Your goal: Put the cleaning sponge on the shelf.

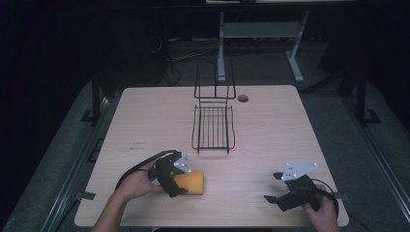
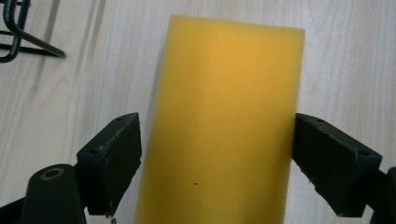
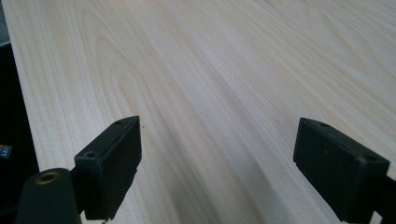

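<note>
The yellow sponge (image 2: 224,126) lies flat on the table (image 1: 270,135), directly between the jaws of the left hand-held gripper (image 2: 217,163). Its long axis runs straight ahead from that gripper, away along the line of the jaws, so the jaws stand across its short width, one on each long side. In the left gripper view the jaws are spread about as wide as the sponge: the far-side jaw looks to be at the sponge's edge, the other stands just beside its edge with a thin strip of table showing between. The grip is not made, as far as I can judge; closing straight inward should be all the pickup calls for.

In the high view the left hand-held gripper (image 1: 175,175) sits over the near end of the sponge (image 1: 192,183), with the rest of the sponge reaching out to the gripper's right. The right hand-held gripper (image 1: 273,187) is well apart from the sponge, off to its right near the table's front edge, jaws wide and holding nothing, with bare wood ahead of it in the right gripper view. The left is clearly the nearer.

The black wire rack (image 1: 213,126) stands ahead of the left hand-held gripper and a little to its right, well apart, toward the middle of the table. Nothing lies in it. A corner of the rack (image 2: 18,32) shows ahead and left of the jaws in the left gripper view.
</note>
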Demonstrator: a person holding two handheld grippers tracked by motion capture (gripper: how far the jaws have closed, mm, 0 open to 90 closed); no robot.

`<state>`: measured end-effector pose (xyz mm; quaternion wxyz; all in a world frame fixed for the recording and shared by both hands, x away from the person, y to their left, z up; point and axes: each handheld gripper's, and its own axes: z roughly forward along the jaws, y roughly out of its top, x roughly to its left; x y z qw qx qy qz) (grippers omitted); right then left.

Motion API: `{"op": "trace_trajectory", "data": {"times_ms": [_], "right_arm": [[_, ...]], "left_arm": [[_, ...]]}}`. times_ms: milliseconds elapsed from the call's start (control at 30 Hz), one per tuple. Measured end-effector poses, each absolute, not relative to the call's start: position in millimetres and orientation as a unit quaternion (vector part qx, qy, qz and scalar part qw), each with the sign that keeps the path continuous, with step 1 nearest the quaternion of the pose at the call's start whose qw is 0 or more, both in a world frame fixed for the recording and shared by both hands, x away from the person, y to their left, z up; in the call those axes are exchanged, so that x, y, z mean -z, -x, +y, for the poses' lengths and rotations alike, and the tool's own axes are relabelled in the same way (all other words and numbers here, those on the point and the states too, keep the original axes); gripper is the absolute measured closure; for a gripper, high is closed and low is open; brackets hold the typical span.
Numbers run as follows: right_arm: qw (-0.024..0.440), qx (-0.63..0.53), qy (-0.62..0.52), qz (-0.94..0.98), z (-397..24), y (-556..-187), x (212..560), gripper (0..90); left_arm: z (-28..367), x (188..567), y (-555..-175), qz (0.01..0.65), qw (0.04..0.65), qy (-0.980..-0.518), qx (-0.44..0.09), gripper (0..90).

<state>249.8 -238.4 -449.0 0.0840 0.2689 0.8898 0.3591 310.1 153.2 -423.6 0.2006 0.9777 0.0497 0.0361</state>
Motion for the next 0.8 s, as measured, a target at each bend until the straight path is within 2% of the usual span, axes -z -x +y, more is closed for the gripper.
{"op": "trace_trajectory", "data": {"times_ms": [800], "right_arm": [[0.079,-0.358,-0.261,0.893,-237,-250,449,14.9]], "left_arm": [[141,435,-313,0.04,0.18,-0.983,-0.022,16.6]]}}
